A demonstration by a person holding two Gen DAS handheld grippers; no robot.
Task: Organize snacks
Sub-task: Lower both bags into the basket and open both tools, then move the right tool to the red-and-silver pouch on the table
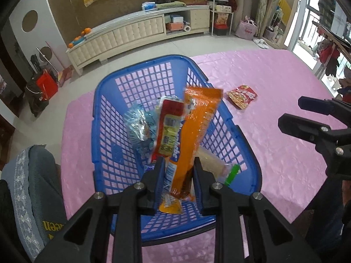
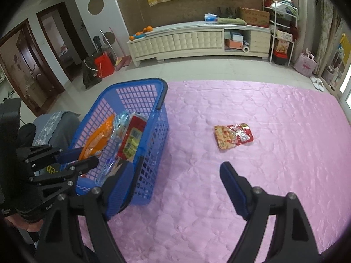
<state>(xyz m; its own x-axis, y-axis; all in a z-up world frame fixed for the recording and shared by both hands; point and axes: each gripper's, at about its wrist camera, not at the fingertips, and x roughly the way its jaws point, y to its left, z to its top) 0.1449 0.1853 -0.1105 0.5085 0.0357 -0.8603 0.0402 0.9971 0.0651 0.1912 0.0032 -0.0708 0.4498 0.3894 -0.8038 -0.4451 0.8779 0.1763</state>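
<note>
basket (image 2: 153, 135) on table's (image 2: 241, 197) left | packets (image 1: 166, 129) inside | loose packet (image 2: 233, 136) right of basket

Glossy foil packet (image 2: 233, 136); plastic basket (image 2: 153, 118)

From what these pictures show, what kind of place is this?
Most likely a home living room. A long cream media cabinet stands against the wall with oranges on it, slippers lie on the tiled floor, and the blue basket of snacks sits on a pink cloth.

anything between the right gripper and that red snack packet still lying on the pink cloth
Nothing visible. The right gripper is open above bare pink tablecloth, and the red snack packet lies flat ahead of it. The blue basket stands off to its left.
</note>
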